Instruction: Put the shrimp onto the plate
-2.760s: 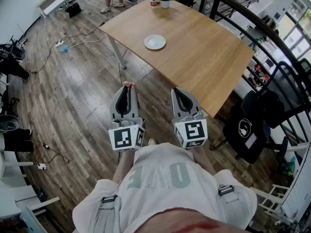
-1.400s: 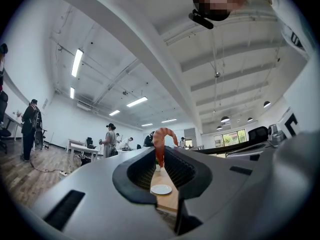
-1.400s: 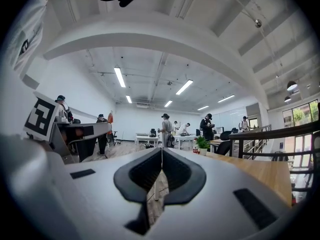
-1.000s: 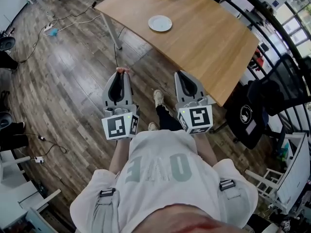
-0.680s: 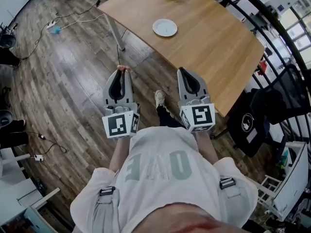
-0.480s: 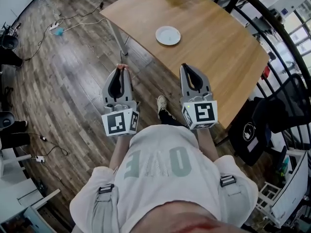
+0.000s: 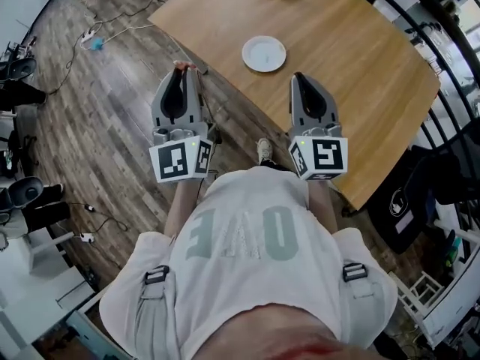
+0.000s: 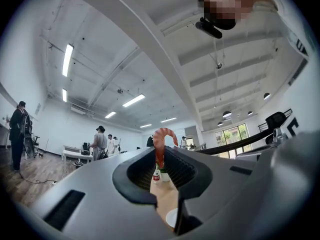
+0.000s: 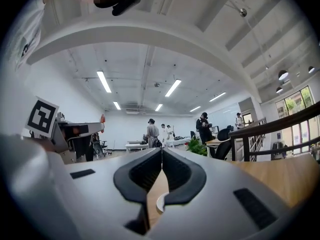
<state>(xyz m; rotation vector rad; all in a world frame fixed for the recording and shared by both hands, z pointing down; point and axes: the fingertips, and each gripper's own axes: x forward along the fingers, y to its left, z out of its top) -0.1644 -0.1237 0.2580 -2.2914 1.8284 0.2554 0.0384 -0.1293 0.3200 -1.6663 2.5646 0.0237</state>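
Hidden / unclear: in the head view only a small pink tip of the shrimp [image 7: 184, 65] is seen at the end of the left tongs [image 7: 184, 69]; the rest is covered by the jaws. The far side of the bench [image 7: 352, 43] is cut off by the frame top. In both gripper views the plate is seen only as a white sliver through the gap below the jaws.

Surroundings: the left tongs are seen over the wooden floor [image 7: 97, 118], just beside the bench's near edge. The right tongs [image 7: 301, 76] overlap the bench top. Cables [image 7: 105, 36] lie on the floor to the left. A dark chair [image 7: 420, 193] stands at the right, partly cut off. 1 shoe [image 7: 264, 150] shows between the arms. A can [image 8: 156, 175] and a plant pot [image 8: 164, 175] stand far down the bench; several people [image 8: 100, 141] stand beyond.

Containers: 1 white plate [image 7: 264, 54] sits on the bench between the 2 tongs' tips. The shrimp is well apart from it.

Tongs: left clenched on the shrimp [image 8: 161, 141], which stands upright, tail curled over. Right jaws are pressed together, gripping nothing.
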